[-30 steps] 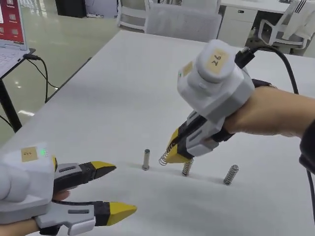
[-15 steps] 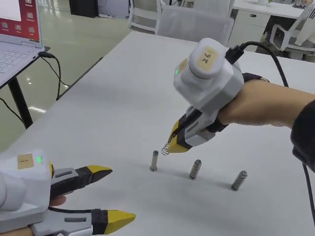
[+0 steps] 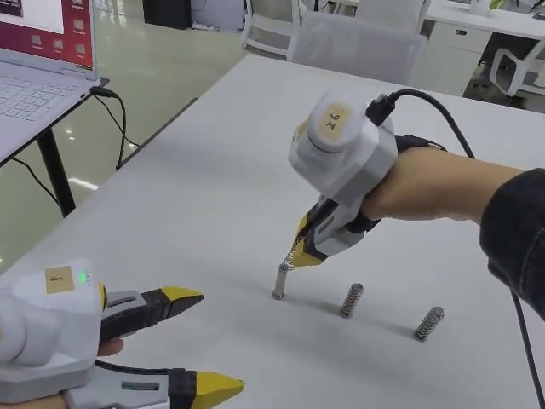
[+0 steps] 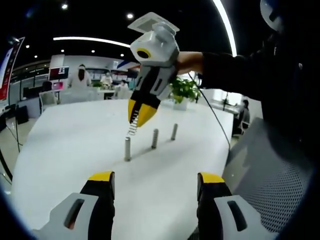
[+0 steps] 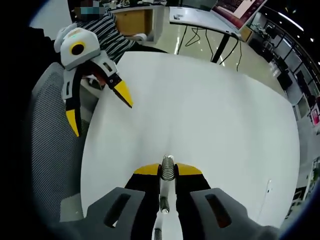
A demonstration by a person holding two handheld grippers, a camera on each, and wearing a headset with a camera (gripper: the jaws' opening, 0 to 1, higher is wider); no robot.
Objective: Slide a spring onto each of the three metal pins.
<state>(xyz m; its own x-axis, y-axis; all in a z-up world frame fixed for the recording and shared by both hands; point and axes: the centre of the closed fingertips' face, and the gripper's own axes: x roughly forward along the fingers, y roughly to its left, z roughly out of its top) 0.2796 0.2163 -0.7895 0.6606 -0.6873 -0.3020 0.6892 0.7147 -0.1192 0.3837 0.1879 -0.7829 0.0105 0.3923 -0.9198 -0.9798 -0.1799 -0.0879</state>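
The left claw (image 3: 220, 341) hovers nearest, jaws apart and empty. Farther along the surface (image 3: 213, 187) stand a sprung pin (image 3: 428, 323), a second sprung pin (image 3: 352, 300) and a bare pin (image 3: 279, 281). The right claw (image 3: 303, 254) grips a spring (image 3: 292, 254) whose lower end sits at the bare pin's top.

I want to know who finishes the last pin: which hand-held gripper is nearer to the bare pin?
Right. The right hand-held gripper holds a spring right over the bare pin; the left hand-held gripper sits open, well apart on the person's side of it.
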